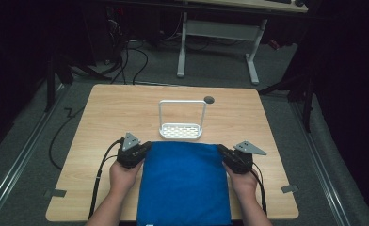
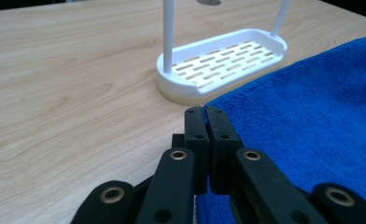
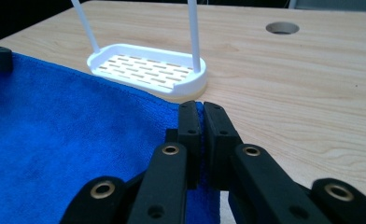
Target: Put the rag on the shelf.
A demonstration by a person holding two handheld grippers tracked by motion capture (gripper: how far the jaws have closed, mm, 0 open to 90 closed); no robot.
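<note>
A dim room with grey flooring, loose cables and the white legs of another desk lies beyond our light wooden table (image 1: 102,122), which has a round cable hole (image 1: 209,99) near its far edge. Spread on the near half of the table is the blue towel (image 1: 185,181), its near end hanging over the table's edge towards us. Just beyond its far edge stands a white slotted rack (image 1: 180,130) with a tall wire hoop rising from its base; in both gripper views the towel's edge comes right up beside that base, though we cannot tell whether they touch. We hold the left gripper (image 1: 140,151) at the towel's far left corner, and in the left gripper view its black jaws are pressed together with the blue corner pinched between them. Our right gripper (image 1: 225,154) sits at the far right corner, and the right gripper view shows its jaws likewise clamped on the cloth's corner, blue fabric visible in the narrow slit between them.
</note>
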